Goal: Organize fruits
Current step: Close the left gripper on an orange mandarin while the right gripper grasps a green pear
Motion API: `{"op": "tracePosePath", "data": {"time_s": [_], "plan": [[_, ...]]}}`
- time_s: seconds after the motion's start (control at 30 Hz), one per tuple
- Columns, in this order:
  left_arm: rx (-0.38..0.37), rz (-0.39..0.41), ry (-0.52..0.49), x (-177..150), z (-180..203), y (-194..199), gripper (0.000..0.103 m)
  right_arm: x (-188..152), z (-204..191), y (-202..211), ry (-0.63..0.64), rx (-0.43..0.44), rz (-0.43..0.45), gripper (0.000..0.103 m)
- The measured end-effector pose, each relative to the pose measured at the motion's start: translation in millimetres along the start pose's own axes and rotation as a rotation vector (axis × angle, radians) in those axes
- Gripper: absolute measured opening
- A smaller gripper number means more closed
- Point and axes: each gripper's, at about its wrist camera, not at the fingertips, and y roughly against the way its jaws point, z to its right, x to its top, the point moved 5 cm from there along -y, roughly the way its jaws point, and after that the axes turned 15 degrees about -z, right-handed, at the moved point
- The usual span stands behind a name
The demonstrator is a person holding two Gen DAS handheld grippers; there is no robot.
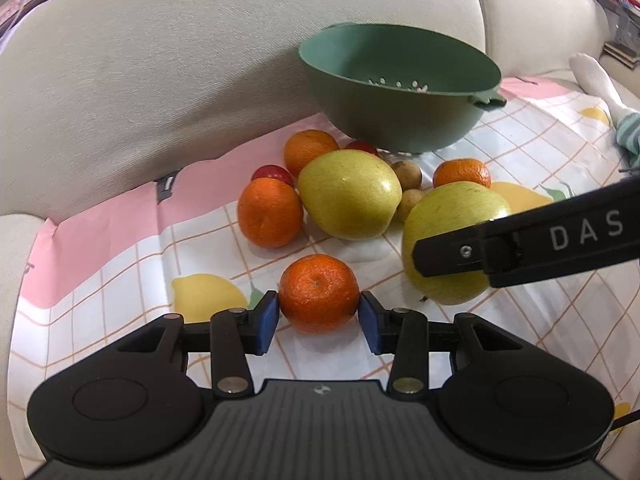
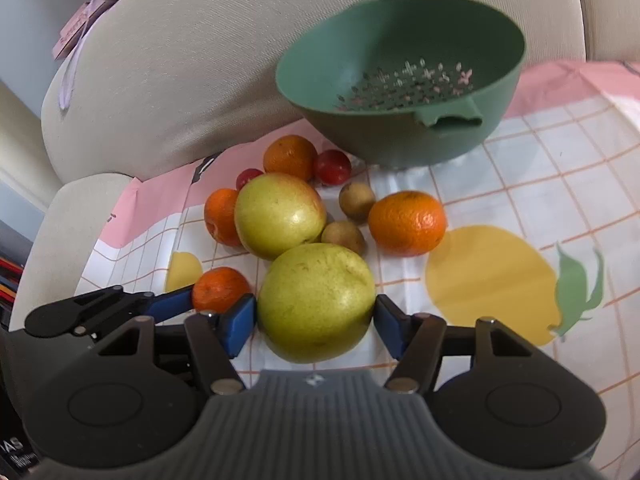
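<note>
Left wrist view: the left gripper (image 1: 319,312) has its blue pads pressed on either side of a small orange (image 1: 319,293) sitting on the checked cloth (image 1: 120,280). In the right wrist view, the right gripper (image 2: 316,320) is clamped around a big yellow-green apple (image 2: 316,302). More fruit lies beyond, just before a tilted green colander (image 2: 400,76) against the sofa cushion (image 2: 180,80).

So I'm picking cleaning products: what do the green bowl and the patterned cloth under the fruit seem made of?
Green bowl: probably moulded plastic, matte, with drain holes and a moulded handle lip. Patterned cloth: looks like wipeable plastic-coated sheeting, slightly glossy with sharp fold creases, though I can't be sure.
</note>
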Motion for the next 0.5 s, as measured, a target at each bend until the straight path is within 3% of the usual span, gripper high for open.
{"op": "tracePosePath", "data": {"time_s": [0.5], "plan": [[-0.041, 0.059, 0.128, 14.2, -11.1, 57.4, 0.048, -4.1, -6.4, 52.3, 0.103, -0.045, 0.126, 0.062]]}}
